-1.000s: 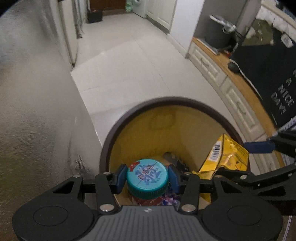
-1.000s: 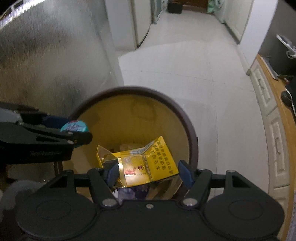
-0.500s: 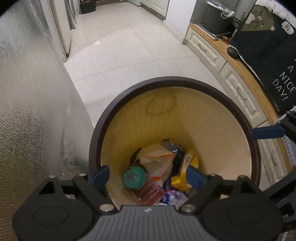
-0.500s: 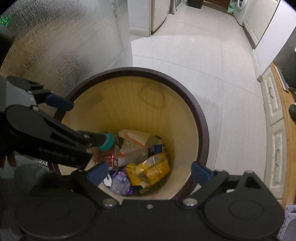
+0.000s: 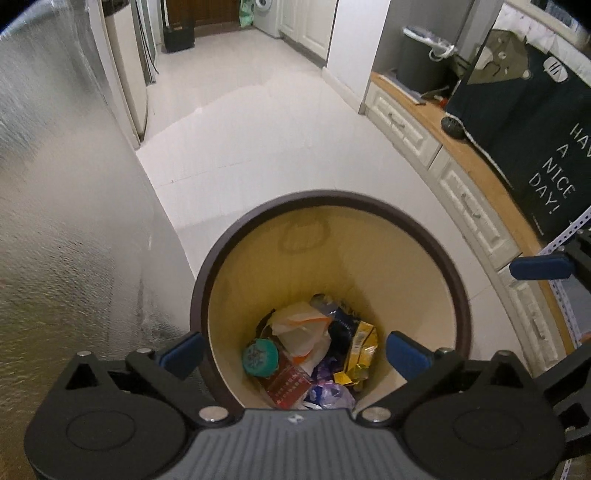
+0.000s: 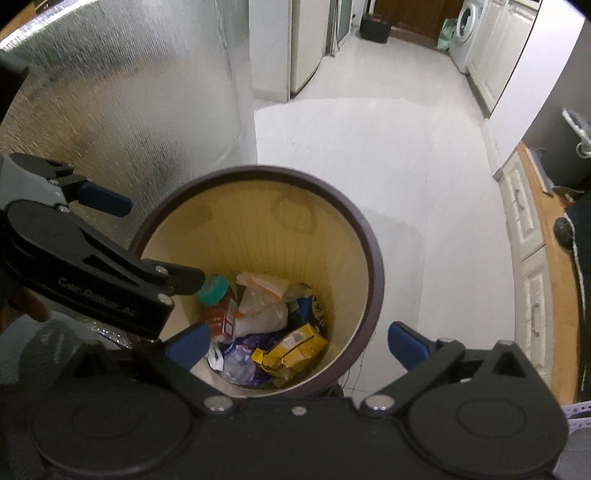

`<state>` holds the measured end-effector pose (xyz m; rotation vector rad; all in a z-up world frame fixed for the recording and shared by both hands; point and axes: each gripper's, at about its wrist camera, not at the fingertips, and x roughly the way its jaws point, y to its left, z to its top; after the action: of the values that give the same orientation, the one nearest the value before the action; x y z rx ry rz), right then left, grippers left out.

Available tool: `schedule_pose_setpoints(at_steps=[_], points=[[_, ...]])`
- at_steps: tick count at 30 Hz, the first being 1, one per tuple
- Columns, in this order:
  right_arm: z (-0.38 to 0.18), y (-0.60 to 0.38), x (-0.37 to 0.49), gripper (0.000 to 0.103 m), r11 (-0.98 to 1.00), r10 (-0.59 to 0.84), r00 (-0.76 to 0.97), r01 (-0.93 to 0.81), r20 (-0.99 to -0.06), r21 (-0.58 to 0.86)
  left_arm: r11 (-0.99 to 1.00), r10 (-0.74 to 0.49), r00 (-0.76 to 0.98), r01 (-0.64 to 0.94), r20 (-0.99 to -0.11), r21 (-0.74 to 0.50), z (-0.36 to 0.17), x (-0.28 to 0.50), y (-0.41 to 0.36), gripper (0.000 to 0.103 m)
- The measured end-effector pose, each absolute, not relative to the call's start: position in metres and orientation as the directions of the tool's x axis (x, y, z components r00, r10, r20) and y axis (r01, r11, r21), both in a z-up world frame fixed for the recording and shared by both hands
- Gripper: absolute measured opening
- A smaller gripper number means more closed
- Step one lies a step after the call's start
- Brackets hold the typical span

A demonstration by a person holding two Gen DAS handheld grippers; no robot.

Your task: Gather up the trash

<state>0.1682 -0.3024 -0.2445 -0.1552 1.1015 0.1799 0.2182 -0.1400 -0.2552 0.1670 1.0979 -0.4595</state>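
Over bin (image 5: 332,199) | left gripper (image 5: 295,354), right gripper (image 6: 299,341) — jaws just opened, empty

The pale tiled floor (image 5: 258,155) carries a round bin (image 5: 424,236) with a dark brown rim and yellowish inside, standing beside a silvery textured wall panel (image 5: 55,221). Low white cabinets (image 5: 458,192) with a wooden top line the floor's right edge, and a black box (image 5: 179,35) (small, far off) sits by a doorway.
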Motion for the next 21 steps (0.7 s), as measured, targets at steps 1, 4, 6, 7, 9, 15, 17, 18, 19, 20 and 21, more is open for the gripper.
schedule_pose_setpoints(at_steps=[1, 4, 6, 7, 9, 15, 17, 18, 19, 20, 21], points=[[-0.239, -0.303, 0.165, 0.103, 0.976, 0.066, 0.451, -0.216, -0.89, -0.037, 0.894, -0.282, 0.382, 0.438, -0.88, -0.096, -0.249, 0.215, -0.139, 0.103], [-0.22, -0.307, 0.154, 0.103, 0.98, 0.054, 0.494, -0.191, -0.868, -0.047, 0.893, -0.301, 0.409, 0.437, -0.862, -0.105, -0.228, 0.203, -0.135, 0.103], [-0.206, -0.312, 0.147, 0.103, 0.987, 0.047, 0.521, -0.153, -0.852, -0.039, 0.898, -0.297, 0.438, 0.429, -0.848, -0.093, -0.214, 0.193, -0.132, 0.103], [-0.199, -0.313, 0.143, 0.103, 0.989, 0.049, 0.529, -0.146, -0.847, -0.034, 0.901, -0.296, 0.455, 0.425, -0.84, -0.087, -0.207, 0.188, -0.131, 0.103], [-0.188, -0.315, 0.133, 0.103, 0.99, 0.059, 0.557, -0.141, -0.828, -0.025, 0.901, -0.3, 0.49, 0.427, -0.819, -0.075, -0.189, 0.177, -0.127, 0.103], [-0.15, -0.313, 0.103, 0.103, 0.992, 0.077, 0.631, -0.124, -0.772, -0.003, 0.901, -0.314, 0.566, 0.432, -0.762, -0.05, -0.148, 0.148, -0.115, 0.103], [-0.137, -0.311, 0.093, 0.103, 0.993, 0.083, 0.655, -0.117, -0.751, 0.008, 0.904, -0.313, 0.59, 0.424, -0.745, -0.044, -0.136, 0.137, -0.109, 0.103], [-0.131, -0.311, 0.087, 0.103, 0.994, 0.083, 0.666, -0.111, -0.741, 0.011, 0.908, -0.308, 0.599, 0.417, -0.739, -0.039, -0.131, 0.134, -0.107, 0.103], [-0.125, -0.309, 0.082, 0.103, 0.995, 0.079, 0.676, -0.102, -0.733, 0.013, 0.914, -0.299, 0.612, 0.404, -0.732, -0.036, -0.126, 0.129, -0.103, 0.103], [-0.119, -0.309, 0.079, 0.103, 0.996, 0.074, 0.684, -0.092, -0.726, 0.015, 0.919, -0.294, 0.623, 0.392, -0.725, -0.037, -0.122, 0.124, -0.101, 0.103], [-0.114, -0.308, 0.075, 0.103, 0.997, 0.068, 0.691, -0.081, -0.719, 0.017, 0.923, -0.295, 0.631, 0.383, -0.718, -0.043, -0.116, 0.12, -0.098, 0.103]])
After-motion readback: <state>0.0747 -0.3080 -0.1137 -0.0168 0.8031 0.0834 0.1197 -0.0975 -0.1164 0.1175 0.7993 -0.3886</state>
